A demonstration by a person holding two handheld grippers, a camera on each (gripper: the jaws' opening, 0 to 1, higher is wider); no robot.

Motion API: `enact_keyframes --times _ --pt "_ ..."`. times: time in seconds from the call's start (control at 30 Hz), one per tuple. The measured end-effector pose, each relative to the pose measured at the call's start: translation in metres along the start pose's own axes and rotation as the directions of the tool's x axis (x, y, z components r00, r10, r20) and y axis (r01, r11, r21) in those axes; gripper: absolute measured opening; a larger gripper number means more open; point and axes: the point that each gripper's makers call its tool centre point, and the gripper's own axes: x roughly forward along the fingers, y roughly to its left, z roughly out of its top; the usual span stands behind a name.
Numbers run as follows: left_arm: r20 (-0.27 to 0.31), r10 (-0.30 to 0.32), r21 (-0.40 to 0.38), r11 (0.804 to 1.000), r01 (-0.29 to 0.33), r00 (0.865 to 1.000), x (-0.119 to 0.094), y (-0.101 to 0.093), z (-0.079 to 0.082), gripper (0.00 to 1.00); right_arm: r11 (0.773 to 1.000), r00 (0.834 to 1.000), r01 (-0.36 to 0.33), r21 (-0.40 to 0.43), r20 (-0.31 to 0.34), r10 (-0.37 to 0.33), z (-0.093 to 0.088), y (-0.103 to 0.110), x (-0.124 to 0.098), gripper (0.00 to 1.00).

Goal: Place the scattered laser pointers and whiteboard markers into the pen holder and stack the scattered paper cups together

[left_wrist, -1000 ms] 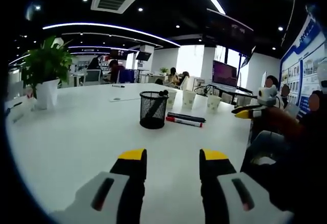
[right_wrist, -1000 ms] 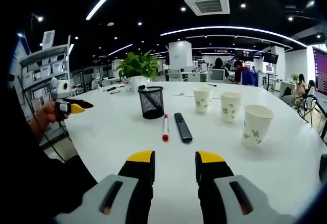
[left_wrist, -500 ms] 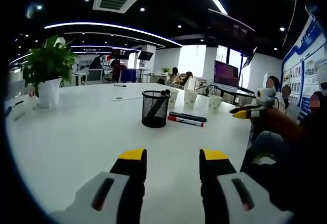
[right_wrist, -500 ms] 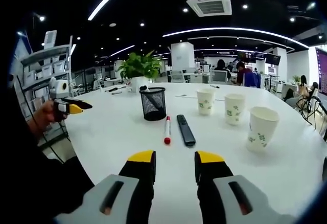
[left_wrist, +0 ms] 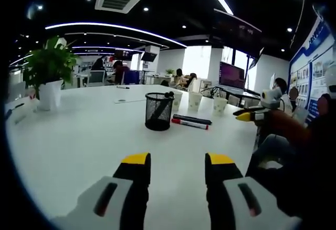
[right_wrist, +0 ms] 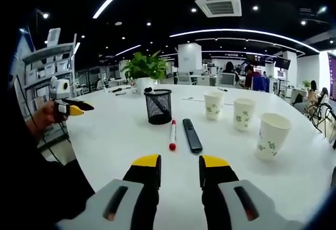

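The white table (right_wrist: 115,135) spreads wide under both grippers. Toward its far side stands a potted plant (right_wrist: 143,72), well behind the pen holder (right_wrist: 158,106), a black mesh cup near the table's middle with something dark already poking up out of it. In the right gripper view, three paper cups (right_wrist: 243,114) stand upright and apart in a loose row to the right of the pen holder, the one closest to the camera (right_wrist: 273,136) looking the largest. On the table in front of the pen holder, toward the camera, lie a red-tipped whiteboard marker (right_wrist: 172,134) and, just beside it, a black laser pointer (right_wrist: 192,135), roughly parallel and not touching.

The right gripper (right_wrist: 179,165) hangs above the near table edge, well short of the pen holder, jaws parted a little with nothing between them. The left gripper (left_wrist: 171,163) hovers likewise, its yellow-tipped jaws set wider apart and bare; it also appears far left of the pen holder in the right gripper view, in a hand (right_wrist: 42,117).
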Motion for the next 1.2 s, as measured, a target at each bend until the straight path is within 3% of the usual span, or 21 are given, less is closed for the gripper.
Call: enact_keyframes --times 1.2 --pt "-0.003 0.008 -0.007 1.0 -0.008 1.0 -0.007 0.008 -0.002 0.43 0.999 0.999 -0.038 -0.002 -0.032 0.038 -0.005 0.012 0.027 0.31"
